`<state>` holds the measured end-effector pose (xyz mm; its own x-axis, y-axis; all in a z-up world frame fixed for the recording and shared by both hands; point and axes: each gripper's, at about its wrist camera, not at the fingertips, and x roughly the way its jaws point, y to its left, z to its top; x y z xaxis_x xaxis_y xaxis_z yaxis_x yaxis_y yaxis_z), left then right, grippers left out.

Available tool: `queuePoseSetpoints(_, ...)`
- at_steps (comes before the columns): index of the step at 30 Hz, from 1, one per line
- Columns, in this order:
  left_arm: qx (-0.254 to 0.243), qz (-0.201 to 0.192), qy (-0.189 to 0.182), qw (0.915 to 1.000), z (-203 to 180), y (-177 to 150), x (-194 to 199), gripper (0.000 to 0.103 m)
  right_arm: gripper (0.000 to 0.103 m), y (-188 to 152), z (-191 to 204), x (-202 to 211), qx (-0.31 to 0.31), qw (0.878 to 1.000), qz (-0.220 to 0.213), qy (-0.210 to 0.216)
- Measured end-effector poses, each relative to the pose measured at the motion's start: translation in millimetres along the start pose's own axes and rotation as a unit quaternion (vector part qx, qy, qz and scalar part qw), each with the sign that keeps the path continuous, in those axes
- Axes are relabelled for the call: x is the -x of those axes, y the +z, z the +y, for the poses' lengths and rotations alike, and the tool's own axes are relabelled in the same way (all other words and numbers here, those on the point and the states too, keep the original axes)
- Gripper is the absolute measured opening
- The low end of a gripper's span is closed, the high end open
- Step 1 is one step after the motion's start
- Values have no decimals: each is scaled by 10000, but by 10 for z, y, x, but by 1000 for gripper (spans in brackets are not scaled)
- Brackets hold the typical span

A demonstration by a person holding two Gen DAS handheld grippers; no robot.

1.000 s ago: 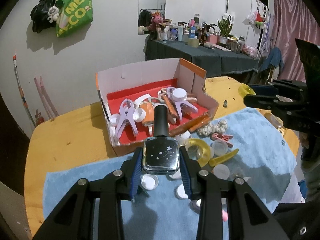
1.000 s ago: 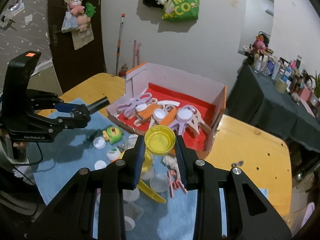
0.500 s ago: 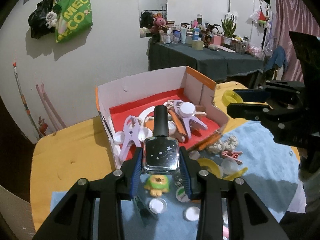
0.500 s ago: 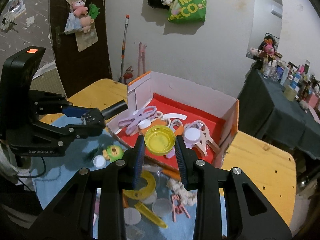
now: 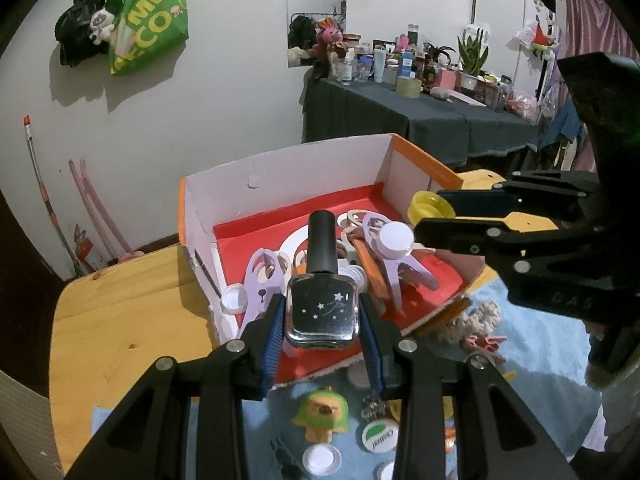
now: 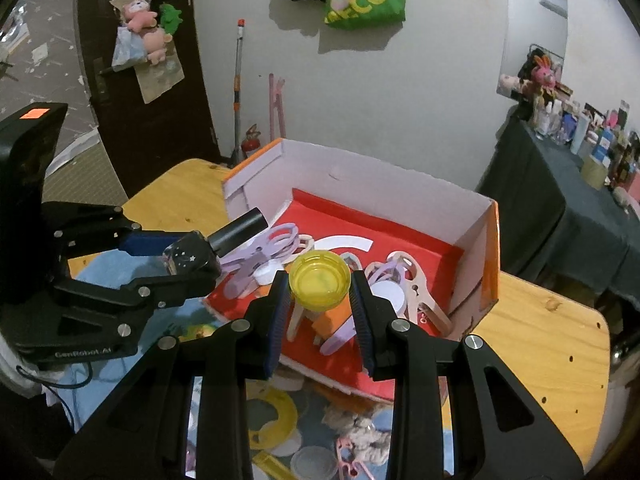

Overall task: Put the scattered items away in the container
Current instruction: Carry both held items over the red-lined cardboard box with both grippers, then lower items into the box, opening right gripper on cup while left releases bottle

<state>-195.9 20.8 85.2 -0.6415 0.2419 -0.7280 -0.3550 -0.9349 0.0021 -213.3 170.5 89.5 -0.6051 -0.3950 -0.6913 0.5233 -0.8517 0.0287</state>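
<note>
Moving in over the white-walled, orange-edged cardboard box with the red floor (image 5: pixel 280 168), both tools now sit above its near edge, where a second ago they hung back over the light blue towel (image 5: pixel 540 344) on the yellow wooden desk (image 5: pixel 120 312). Left tool (image 5: pixel 322 320) is clamped on the square black glass nail polish bottle with star print (image 5: pixel 323 310), held upright over the box's front corner. Right tool (image 6: pixel 320 300) is closed tight on the round yellow plastic cap (image 6: pixel 319 283), hanging above the lilac and orange clips (image 6: pixel 260 256) inside. Both items look ready to drop, though exact height over the clips is hard to judge. Green toy figure (image 5: pixel 322 414), white lids and a yellow ring (image 6: pixel 276 416) remain on the towel.
</note>
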Motion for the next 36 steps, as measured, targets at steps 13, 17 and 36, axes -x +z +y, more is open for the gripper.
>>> queuePoseSetpoints(13, 198, 284, 4, 9994, 106, 99, -475, 38, 29, -14, -69, -467, -47, 9993, 354, -128)
queuePoseSetpoints(17, 203, 368, 53, 9991, 115, 91, -582, 38, 29, -32, -64, -587, 4, 9988, 467, -177)
queuePoseSetpoints(36, 212, 588, 71, 9980, 133, 66, -792, 38, 29, -86, -53, -847, 151, 9964, 778, -304)
